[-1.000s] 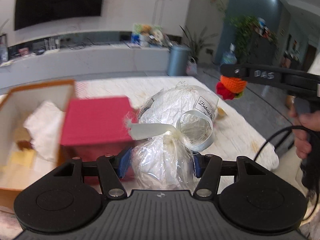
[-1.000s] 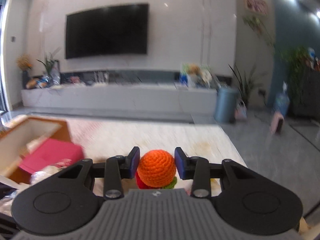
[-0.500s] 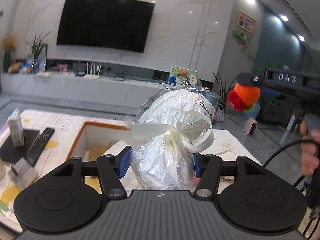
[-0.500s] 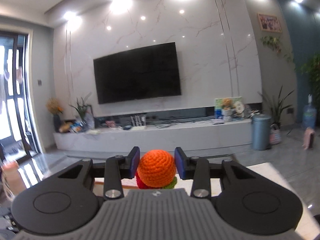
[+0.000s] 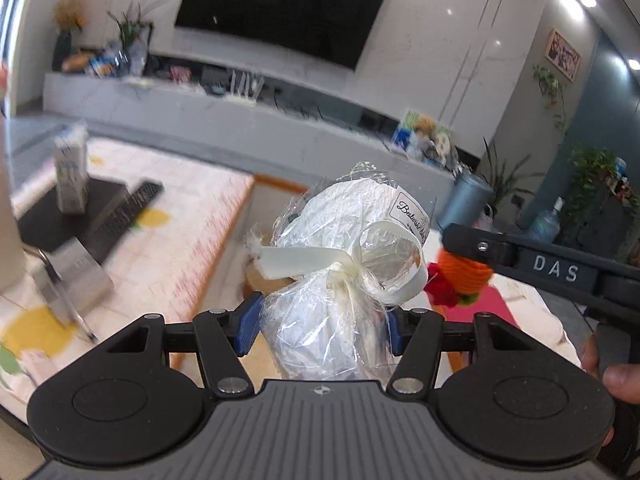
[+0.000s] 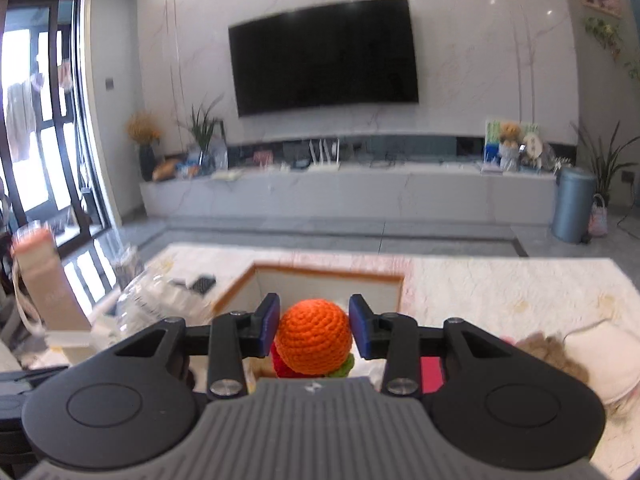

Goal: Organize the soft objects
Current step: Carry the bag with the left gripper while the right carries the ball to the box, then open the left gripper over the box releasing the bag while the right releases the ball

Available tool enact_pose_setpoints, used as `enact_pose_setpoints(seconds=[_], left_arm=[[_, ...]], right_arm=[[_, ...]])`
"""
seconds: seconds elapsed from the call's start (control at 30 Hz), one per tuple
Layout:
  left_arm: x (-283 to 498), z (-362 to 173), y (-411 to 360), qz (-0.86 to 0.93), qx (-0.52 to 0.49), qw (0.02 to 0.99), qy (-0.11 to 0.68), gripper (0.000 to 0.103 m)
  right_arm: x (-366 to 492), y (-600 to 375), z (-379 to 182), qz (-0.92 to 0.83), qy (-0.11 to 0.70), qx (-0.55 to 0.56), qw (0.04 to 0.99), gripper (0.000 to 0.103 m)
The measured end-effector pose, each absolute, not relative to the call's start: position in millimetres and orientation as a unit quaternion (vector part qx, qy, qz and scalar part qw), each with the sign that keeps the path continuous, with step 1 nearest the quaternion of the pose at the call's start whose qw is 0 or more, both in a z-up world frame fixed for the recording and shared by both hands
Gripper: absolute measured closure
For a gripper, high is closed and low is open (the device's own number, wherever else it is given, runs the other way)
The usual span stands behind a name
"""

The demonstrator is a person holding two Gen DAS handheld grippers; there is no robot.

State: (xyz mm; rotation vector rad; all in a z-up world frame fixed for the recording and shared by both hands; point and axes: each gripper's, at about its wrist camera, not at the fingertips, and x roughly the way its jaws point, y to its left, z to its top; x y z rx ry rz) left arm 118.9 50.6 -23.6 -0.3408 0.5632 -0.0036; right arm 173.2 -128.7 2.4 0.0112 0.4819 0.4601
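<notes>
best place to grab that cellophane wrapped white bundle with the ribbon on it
Grip the wrapped bundle low on its body, below the ribbon knot, coming from its two sides as the left gripper does. The lower part is the narrower, so the pads span it; the top bulges wider, and its loose film would probably slip.

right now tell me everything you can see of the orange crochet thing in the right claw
The orange crochet toy is a round ball of spiral-stitched yarn with a red part and a green part beneath it. It looks soft and knitted. The right claw holds it between its blue pads, lifted above the open white box. The left wrist view shows it from the side, close beside the ribbon-tied cellophane bundle.
</notes>
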Motion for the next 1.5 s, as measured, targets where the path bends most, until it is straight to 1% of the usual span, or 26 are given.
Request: enact_pose_setpoints(seconds=[0.1,0.27,0.37,0.53,0.57,0.63,0.7,0.93,1.03,1.1,1.17,1.23,1.37,1.5], left_arm=[[124,-37,50,-0.006,-0.169,0.945,0.279,0.036],[138,-59,43,0.01,-0.141,0.94,0.312,0.038],[139,-63,32,0.022,-0.107,0.943,0.315,0.038],[143,-70,20,0.043,-0.056,0.943,0.325,0.037],[142,-71,17,0.044,-0.045,0.942,0.329,0.036],[142,-71,14,0.04,-0.031,0.941,0.334,0.03],[141,-72,12,0.036,-0.021,0.94,0.338,0.026],[135,-64,22,0.003,-0.073,0.947,0.313,0.015],[131,-56,32,-0.011,-0.103,0.948,0.301,0.015],[129,-49,32,-0.01,-0.098,0.95,0.297,0.015],[126,-44,31,0.003,-0.083,0.953,0.29,0.012],[125,-39,29,0.026,-0.062,0.956,0.285,0.012],[120,-27,40,0.089,-0.073,0.955,0.274,0.012],[115,-18,53,0.096,-0.085,0.956,0.264,0.012]], right_arm=[[173,-122,-13,0.225,0.237,-0.003,0.945,0.065],[178,-125,-35,0.227,0.246,-0.007,0.942,0.065],[187,-130,-46,0.229,0.26,0.023,0.938,0.065],[187,-129,-61,0.227,0.273,0.01,0.935,0.065],[187,-129,-63,0.228,0.274,0.012,0.934,0.065],[187,-131,-67,0.232,0.282,0.021,0.931,0.065],[189,-133,-70,0.233,0.288,0.026,0.929,0.065],[187,-138,-71,0.223,0.298,0.029,0.928,0.065],[186,-138,-69,0.219,0.297,0.027,0.929,0.065],[185,-141,-66,0.221,0.295,0.037,0.929,0.065],[183,-140,-64,0.221,0.291,0.035,0.93,0.066],[181,-139,-62,0.22,0.288,0.029,0.932,0.073],[177,-140,-59,0.216,0.285,0.025,0.933,0.073],[174,-140,-58,0.218,0.287,0.026,0.932,0.073]])
